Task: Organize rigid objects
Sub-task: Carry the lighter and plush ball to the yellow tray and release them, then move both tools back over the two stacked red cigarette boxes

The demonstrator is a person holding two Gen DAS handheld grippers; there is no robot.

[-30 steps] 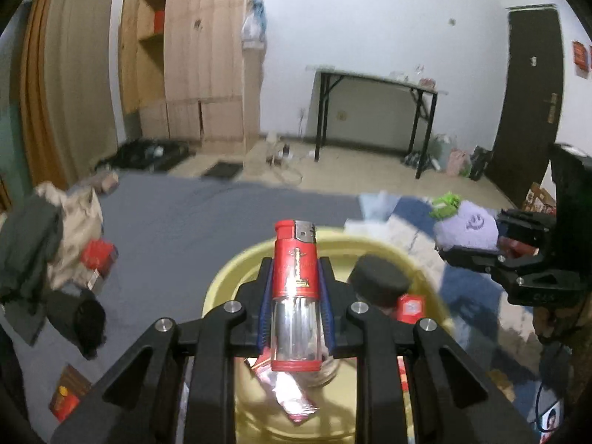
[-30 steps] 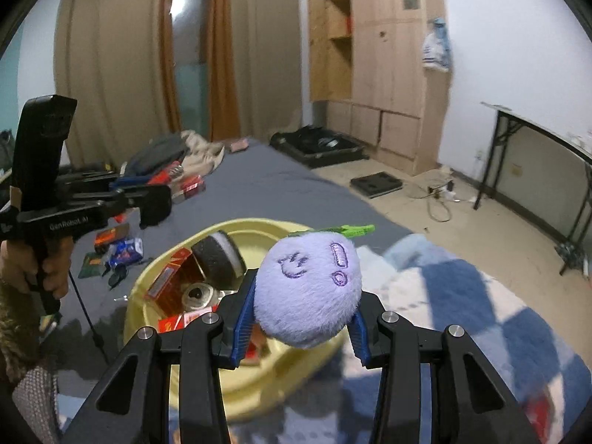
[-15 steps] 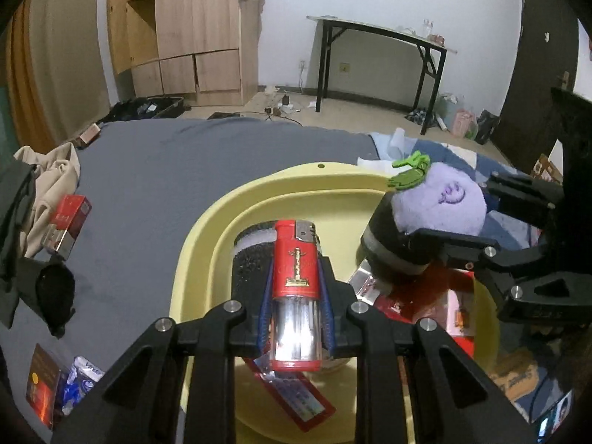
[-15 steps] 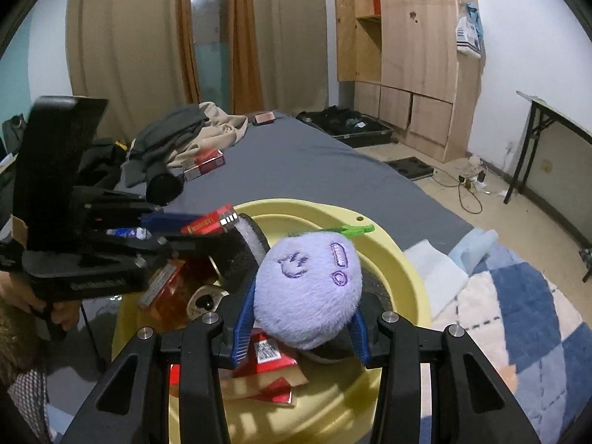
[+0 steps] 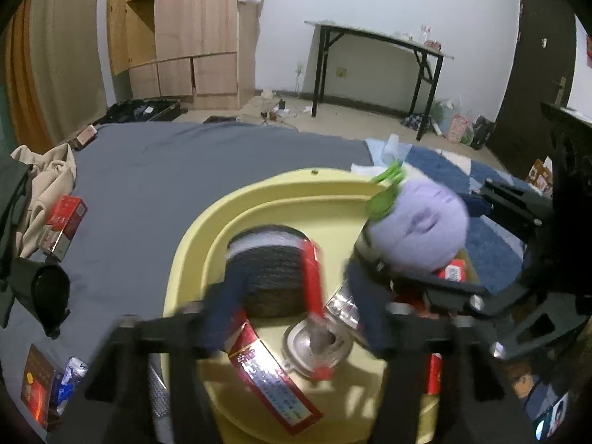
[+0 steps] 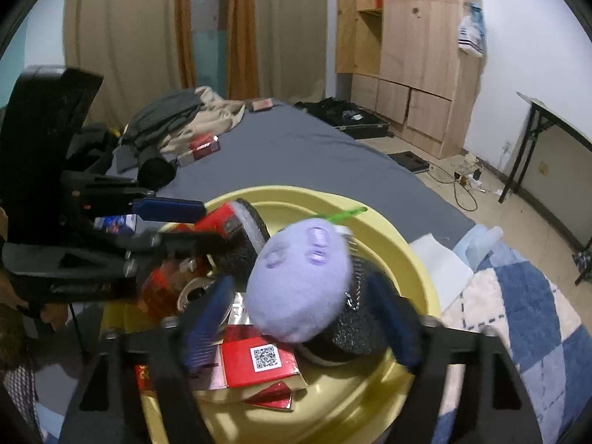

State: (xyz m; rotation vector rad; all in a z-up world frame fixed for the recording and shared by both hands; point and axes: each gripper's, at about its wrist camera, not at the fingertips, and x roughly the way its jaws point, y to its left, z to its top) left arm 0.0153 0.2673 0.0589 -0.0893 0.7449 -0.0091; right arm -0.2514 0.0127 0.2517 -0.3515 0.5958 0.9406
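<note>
On the far left of the left wrist view, the grey bedsheet (image 5: 155, 170) offers open flat room between the heap of clothes (image 5: 33, 177) and the yellow basin (image 5: 266, 199). A red carton (image 5: 64, 222) and a black cylinder (image 5: 50, 288) lie near the left edge of the sheet, well apart from the basin.

The basin is smooth moulded plastic with a stepped oval rim. Inside it are a black ribbed disc (image 5: 270, 277), a round metal tin (image 5: 314, 344) and a glossy red packet (image 5: 273, 381), packed close together – little free floor shows between them.

The left gripper (image 5: 296, 314) hangs over the basin, motion-blurred, its blue-padded fingers spread wide. The red lighter (image 5: 312, 277) stands between them, tilted; the blur leaves it unclear whether either pad touches it.

To the right, the purple plush toy (image 5: 425, 229) – soft, round, with a green leaf tuft – sits at the right inner edge of the basin, above the black disc stack.

The right wrist view shows the right gripper (image 6: 299, 318) with its fingers parted on either side of the plush toy (image 6: 299, 285); both pads appear clear of the fabric, though blur limits certainty. This view alone shows a red box with a QR label (image 6: 259, 360) under the toy, and the blue-and-white checked blanket (image 6: 518, 314) bordering the right rim of the basin (image 6: 407, 259). The left gripper's body (image 6: 74, 244) crowds the left rim.
</note>
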